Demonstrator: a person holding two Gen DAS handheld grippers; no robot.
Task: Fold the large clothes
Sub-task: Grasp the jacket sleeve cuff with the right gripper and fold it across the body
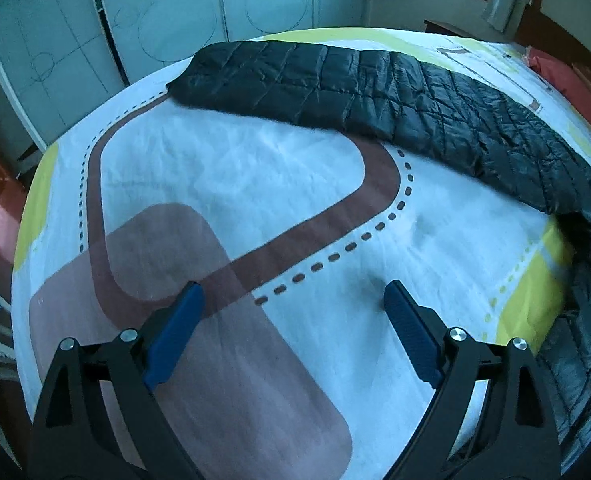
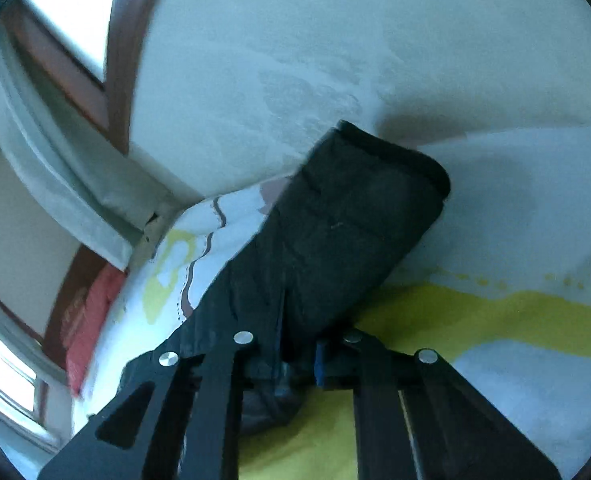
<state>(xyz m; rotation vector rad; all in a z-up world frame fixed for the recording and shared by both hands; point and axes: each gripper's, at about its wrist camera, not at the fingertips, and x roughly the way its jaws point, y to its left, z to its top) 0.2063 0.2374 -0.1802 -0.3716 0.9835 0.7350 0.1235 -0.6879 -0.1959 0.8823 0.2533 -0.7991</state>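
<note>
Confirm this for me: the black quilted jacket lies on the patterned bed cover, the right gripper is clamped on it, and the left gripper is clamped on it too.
Not quite. The left gripper is open and empty over the bed cover, as the left wrist view shows. The jacket does lie there, with the right gripper shut on it.

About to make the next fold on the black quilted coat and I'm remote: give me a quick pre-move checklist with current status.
1. right gripper shut on the black quilted coat: ok, fabric bunched between its fingers.
2. left gripper open and empty: ok, only the bedsheet shows between its fingers.
3. Left gripper at the coat: not ok, it hangs over bare sheet; the coat lies farther off.
4. Coat laid flat: not ok, the near end is lifted and bunched.
5. Landing area on the sheet free of other things: ok in the left view.
6. How much fabric the right fingers hold: cannot tell, blurred and hidden.
</note>
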